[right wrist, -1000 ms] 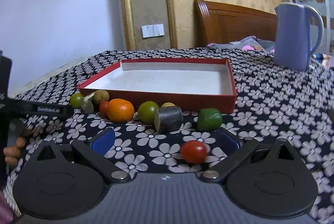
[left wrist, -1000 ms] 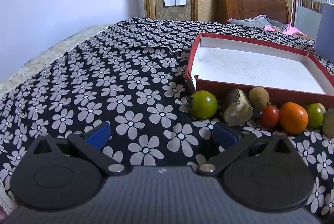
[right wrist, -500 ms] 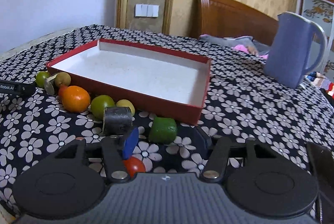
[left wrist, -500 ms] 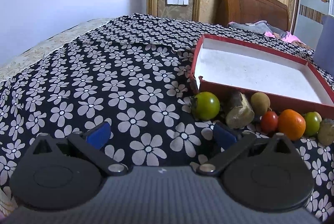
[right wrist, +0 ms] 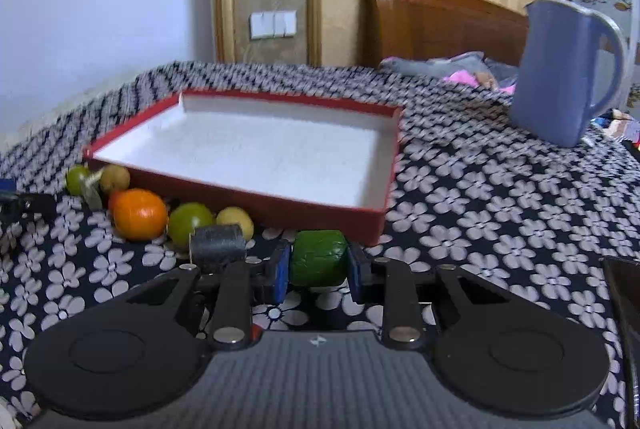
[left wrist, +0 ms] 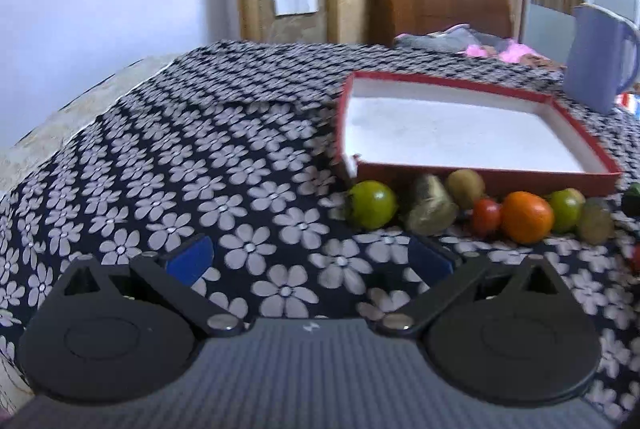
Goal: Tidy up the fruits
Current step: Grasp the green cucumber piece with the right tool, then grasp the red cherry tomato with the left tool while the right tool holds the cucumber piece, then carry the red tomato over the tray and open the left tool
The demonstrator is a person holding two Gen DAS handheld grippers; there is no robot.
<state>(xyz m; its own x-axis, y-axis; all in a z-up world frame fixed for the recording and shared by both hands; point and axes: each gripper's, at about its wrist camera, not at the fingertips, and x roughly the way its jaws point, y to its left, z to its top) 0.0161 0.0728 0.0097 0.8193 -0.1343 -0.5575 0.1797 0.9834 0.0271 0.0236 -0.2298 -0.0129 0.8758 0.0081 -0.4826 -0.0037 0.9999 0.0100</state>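
The right claw point(right wrist: 319, 267) is closed on a green fruit point(right wrist: 318, 263), with its 2 blue pads touching the fruit on both sides, just in front of the near corner of the red tray point(right wrist: 362, 217). The left claw point(left wrist: 310, 256) is wide open and holds nothing above the flowered cloth point(left wrist: 192, 169). Beside the tray's front wall lie an orange point(right wrist: 139, 213), a dark cylinder point(right wrist: 218, 247) and other small fruits, and a blue jug point(right wrist: 564, 69) stands behind on the right.

right gripper point(right wrist: 319, 271) | fingers point(right wrist: 280, 271) clamp green fruit point(right wrist: 318, 263) | beside red tray point(right wrist: 376, 219)
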